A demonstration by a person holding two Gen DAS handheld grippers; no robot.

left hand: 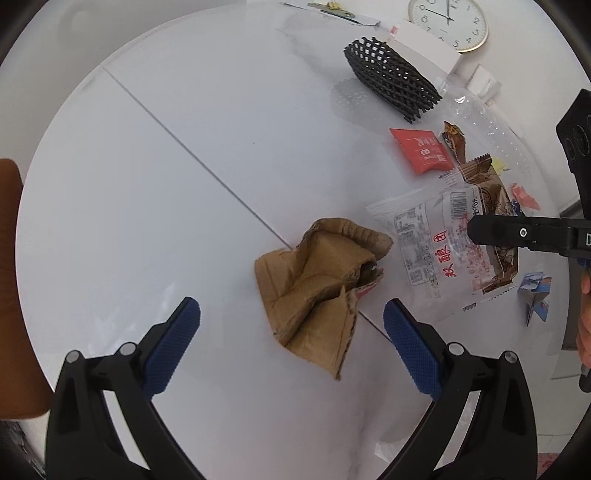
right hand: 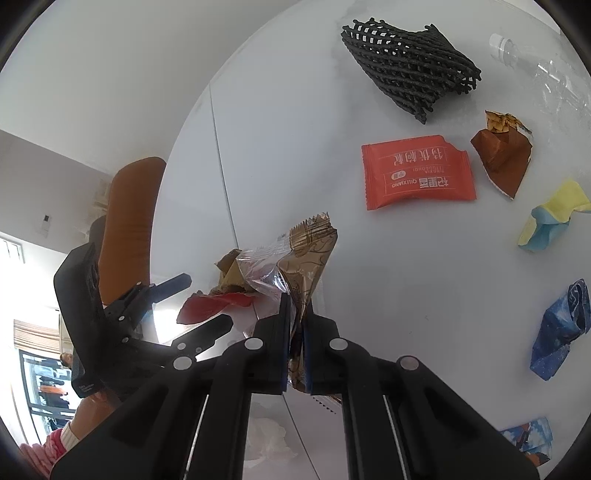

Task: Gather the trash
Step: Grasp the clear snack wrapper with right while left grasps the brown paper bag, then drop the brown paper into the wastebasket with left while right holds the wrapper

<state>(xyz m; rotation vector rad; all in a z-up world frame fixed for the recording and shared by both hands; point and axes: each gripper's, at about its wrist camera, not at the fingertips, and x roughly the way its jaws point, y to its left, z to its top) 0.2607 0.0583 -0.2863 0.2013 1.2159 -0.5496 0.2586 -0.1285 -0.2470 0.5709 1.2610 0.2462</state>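
My left gripper (left hand: 291, 314) is open and empty, its blue pads either side of a crumpled brown cardboard piece (left hand: 321, 284) lying on the white table (left hand: 166, 184). My right gripper (right hand: 294, 306) is shut on a brown-and-clear snack wrapper (right hand: 306, 254) and holds it off the table. In the left wrist view that wrapper (left hand: 443, 243) hangs from the right gripper's black finger (left hand: 517, 232). The left gripper shows in the right wrist view (right hand: 195, 302), open.
A black foam net (right hand: 410, 70), a red sachet (right hand: 417, 173), a brown wrapper (right hand: 502, 158), yellow-blue paper (right hand: 554, 214) and blue paper scraps (right hand: 561, 328) lie on the table. A wall clock (left hand: 448, 22) and white boxes sit at the far edge. An orange chair (right hand: 129, 221) stands beside the table.
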